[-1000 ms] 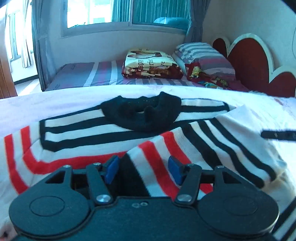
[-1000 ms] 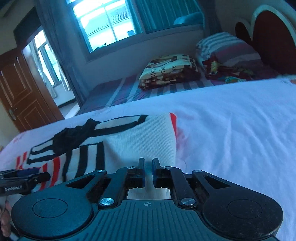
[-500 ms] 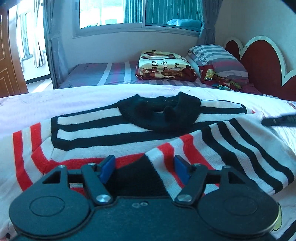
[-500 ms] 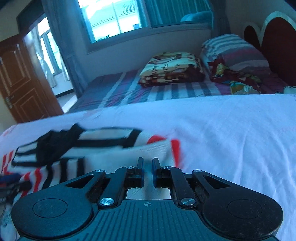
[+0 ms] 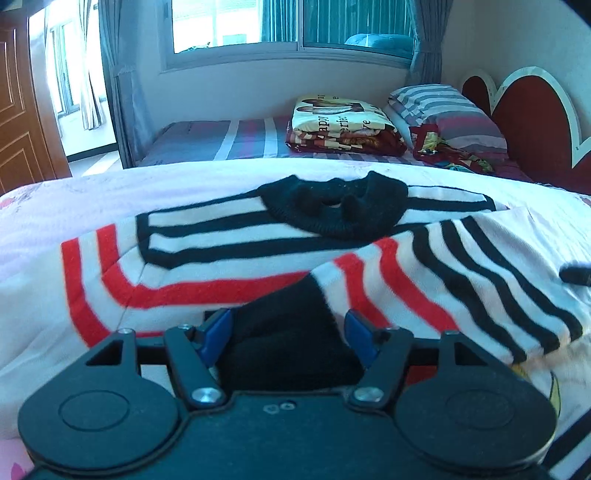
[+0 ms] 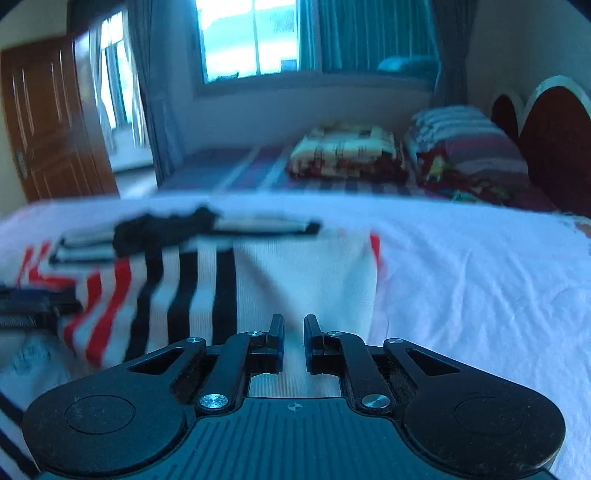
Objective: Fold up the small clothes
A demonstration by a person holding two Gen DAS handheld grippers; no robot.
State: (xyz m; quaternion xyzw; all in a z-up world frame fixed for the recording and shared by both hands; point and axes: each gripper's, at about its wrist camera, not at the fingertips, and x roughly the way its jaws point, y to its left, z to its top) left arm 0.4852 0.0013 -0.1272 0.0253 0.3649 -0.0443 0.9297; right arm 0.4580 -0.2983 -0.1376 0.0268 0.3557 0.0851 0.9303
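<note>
A small striped sweater (image 5: 229,243), white with black and red stripes and a black collar (image 5: 332,210), lies on the white bed cover (image 5: 74,199). One sleeve (image 5: 480,273) is folded across its front. My left gripper (image 5: 288,334) is open, with the sleeve's black cuff (image 5: 288,332) lying between its blue pads. My right gripper (image 6: 293,343) is shut on the sweater's white edge (image 6: 314,280) at its right side. The right gripper's tip (image 5: 576,273) shows at the right edge of the left wrist view, and the left gripper (image 6: 33,306) at the left of the right wrist view.
A second bed (image 5: 229,140) stands behind with a folded patterned blanket (image 5: 343,125), a striped pillow (image 5: 447,110) and a red heart-shaped headboard (image 5: 532,122). A window (image 5: 288,26) is on the far wall. A wooden door (image 6: 48,122) is at the left.
The left gripper has drawn back along the folded sleeve, so the black cuff now lies between its open pads. The right gripper has moved with the sweater's edge held; its view is blurred.
</note>
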